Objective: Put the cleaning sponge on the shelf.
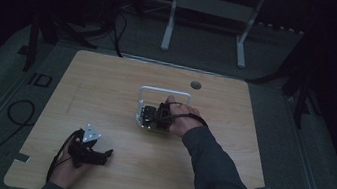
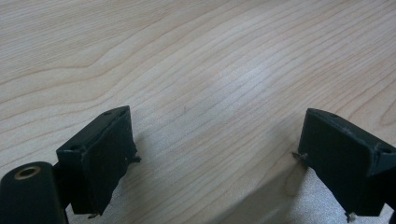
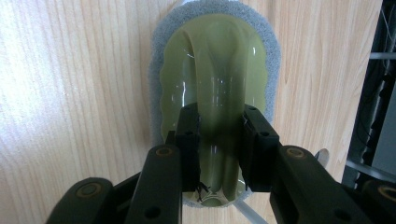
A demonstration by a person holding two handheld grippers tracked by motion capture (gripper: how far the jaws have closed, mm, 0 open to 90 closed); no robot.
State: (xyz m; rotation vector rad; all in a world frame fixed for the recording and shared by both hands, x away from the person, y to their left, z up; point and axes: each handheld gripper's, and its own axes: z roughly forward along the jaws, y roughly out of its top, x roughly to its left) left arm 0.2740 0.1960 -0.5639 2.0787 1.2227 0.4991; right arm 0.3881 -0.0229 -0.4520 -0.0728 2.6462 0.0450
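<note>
A scrubber with a grey sponge pad and a translucent yellow-green handle lies flat on the wooden table. My right gripper points down at it, and its two black pads press on either side of the arched handle. In the high view the right gripper sits near the table's middle, inside a white wire frame. My left gripper rests low at the near left, jaws wide apart. Bare wood lies between the jaws of the left gripper.
A round cable hole sits in the table's far side. Beyond the table stands a white metal stand on dark floor. Black cables trail off the table's left edge. The room around is dim.
</note>
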